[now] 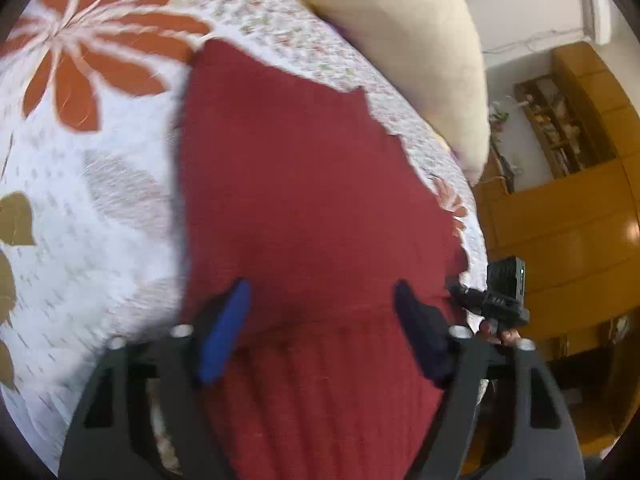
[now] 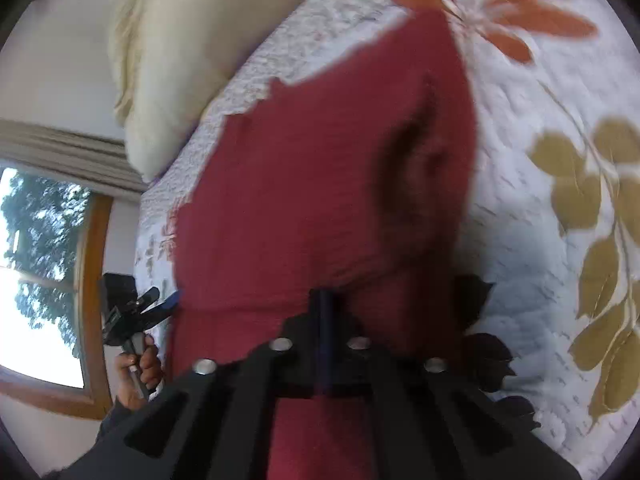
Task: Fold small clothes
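One red knit garment (image 1: 312, 184) lies across the middle of the frame on the bed (image 1: 100, 208). Your left claw (image 1: 320, 320) is spread apart over its ribbed hem; your right claw (image 2: 324, 312) is clamped on the cloth. Judged barely begun: no fold is visible. Cream pillow (image 1: 400, 40) upper right; wooden cabinet (image 1: 568, 216) beyond.

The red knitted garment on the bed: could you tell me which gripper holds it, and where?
The right gripper is shut on the red knitted garment at its near ribbed edge. The left gripper is open, holding nothing.

Red garment (image 1: 312, 200), floral bedspread (image 1: 100, 208) (white ground)
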A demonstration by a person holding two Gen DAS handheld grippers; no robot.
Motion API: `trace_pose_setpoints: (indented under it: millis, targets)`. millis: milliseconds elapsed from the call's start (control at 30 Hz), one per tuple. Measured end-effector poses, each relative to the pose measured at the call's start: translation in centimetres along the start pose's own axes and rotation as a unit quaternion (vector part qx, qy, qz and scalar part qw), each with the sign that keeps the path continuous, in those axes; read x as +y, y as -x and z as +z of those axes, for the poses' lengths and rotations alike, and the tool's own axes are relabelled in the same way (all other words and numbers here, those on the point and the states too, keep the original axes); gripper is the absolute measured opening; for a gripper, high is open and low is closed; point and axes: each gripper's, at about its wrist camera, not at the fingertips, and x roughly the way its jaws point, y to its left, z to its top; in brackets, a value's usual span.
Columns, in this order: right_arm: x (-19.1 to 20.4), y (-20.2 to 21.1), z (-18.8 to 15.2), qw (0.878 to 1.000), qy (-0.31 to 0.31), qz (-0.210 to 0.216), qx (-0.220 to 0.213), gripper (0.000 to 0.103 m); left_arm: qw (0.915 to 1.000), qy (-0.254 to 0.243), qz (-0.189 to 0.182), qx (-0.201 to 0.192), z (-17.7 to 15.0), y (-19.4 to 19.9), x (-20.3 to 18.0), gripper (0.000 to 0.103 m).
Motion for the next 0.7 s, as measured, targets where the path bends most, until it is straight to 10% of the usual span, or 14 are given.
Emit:
trace_pose_setpoints:
  millis: [267, 500, 700]
  targets:
    - [3.2, 9.7, -9.5, 0.999, 0.027, 0.039, -0.002, 0.038, 0.9989, -0.043, 0.015, 0.011, -9.7, 10.2, -4.0, 0.089]
    - [-0.4, 16.0, -25.8, 0.997, 0.006, -0.012, 0.071, 0.041, 0.9960, -0.044, 0.040, 0.066, -24.7, 15.3, -1.1, 0.090]
    - [-3.2, 16.2, -30.8, 0.996, -0.041, -0.012, 0.082, 0.042, 0.9952, -0.002, 0.032, 0.093, -28.2, 13.3, 2.1, 0.090]
